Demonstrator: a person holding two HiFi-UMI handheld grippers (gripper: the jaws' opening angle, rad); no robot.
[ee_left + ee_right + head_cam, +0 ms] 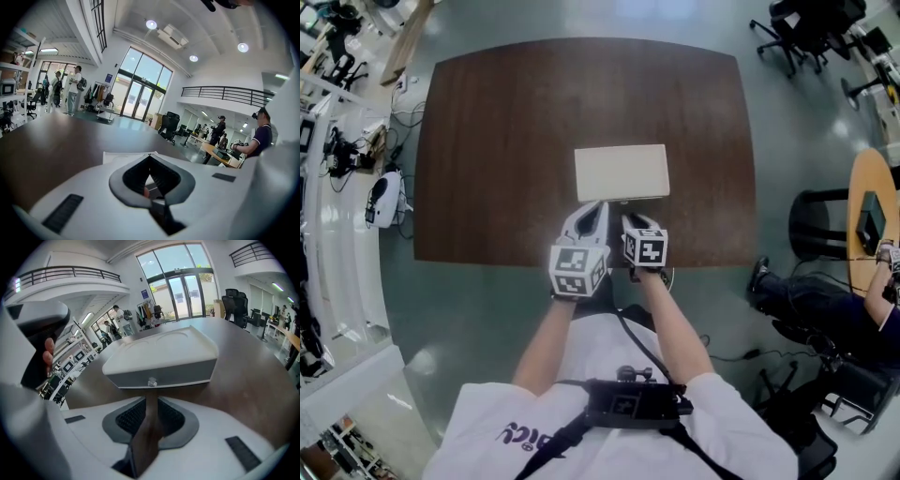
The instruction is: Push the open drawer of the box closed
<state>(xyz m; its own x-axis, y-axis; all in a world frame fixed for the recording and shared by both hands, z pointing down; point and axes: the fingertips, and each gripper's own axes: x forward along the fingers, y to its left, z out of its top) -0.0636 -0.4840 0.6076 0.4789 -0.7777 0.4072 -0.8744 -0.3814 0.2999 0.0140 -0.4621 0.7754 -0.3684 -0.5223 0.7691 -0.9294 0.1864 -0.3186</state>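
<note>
A white box lies flat in the middle of the brown table. In the right gripper view its grey drawer front faces me, carrying a small clear knob, and it looks about flush with the box body. My right gripper points straight at the knob from just short of it, jaws a narrow slit apart with nothing between them. My left gripper sits beside the right gripper at the box's near side. Seen from the left gripper, its tips meet, and the box's white top lies just beyond.
The table's near edge runs right under my hands. Office chairs, a black stool and a seated person are off to the right. Shelving with gear lines the left side.
</note>
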